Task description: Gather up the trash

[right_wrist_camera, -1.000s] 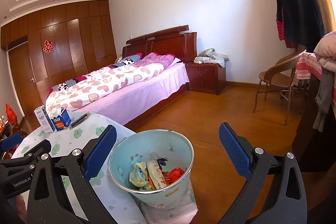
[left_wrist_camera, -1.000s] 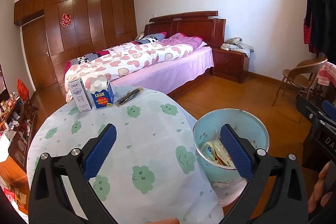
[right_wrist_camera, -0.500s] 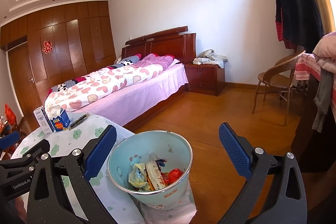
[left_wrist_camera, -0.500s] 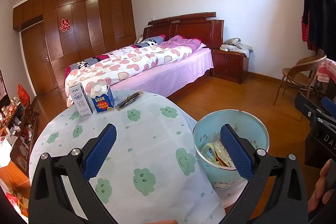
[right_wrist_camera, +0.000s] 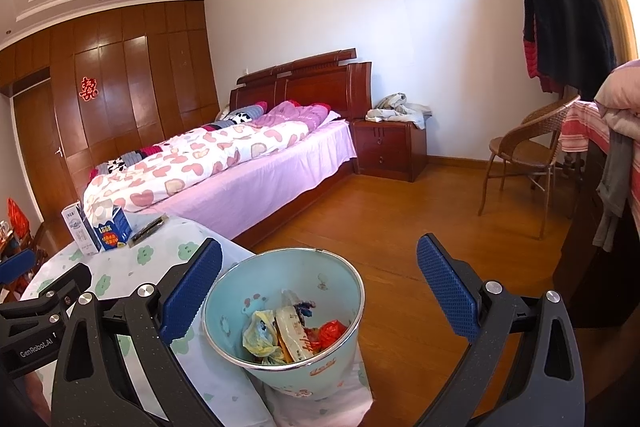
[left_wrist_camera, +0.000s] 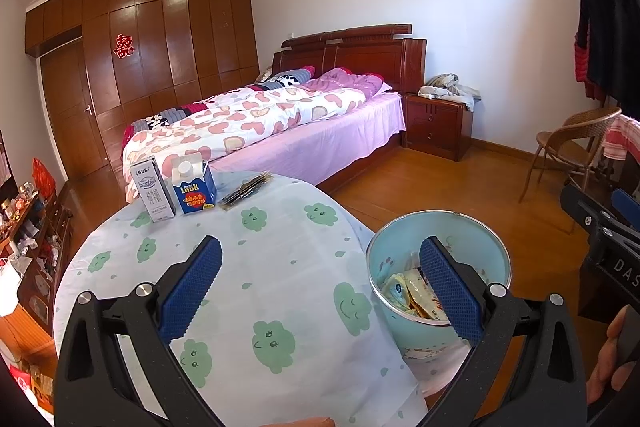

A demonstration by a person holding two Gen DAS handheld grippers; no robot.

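Trash bin (right_wrist_camera: 280, 311) sits below right claw (right_wrist_camera: 320, 291), its jaws spread.

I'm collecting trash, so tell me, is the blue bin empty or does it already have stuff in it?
Partly filled. The light blue trash bin holds crumpled wrappers at the bottom, well below its rim.

Sunlit bedroom here: white walls, wood floor (right_wrist_camera: 400, 227), a tall wooden wardrobe (left_wrist_camera: 160, 59) on the far wall, the bed (left_wrist_camera: 280, 123) under a heart-print quilt, a nightstand (left_wrist_camera: 438, 125) beside it and a wicker chair (right_wrist_camera: 524, 151) under a hanging coat (right_wrist_camera: 560, 11).
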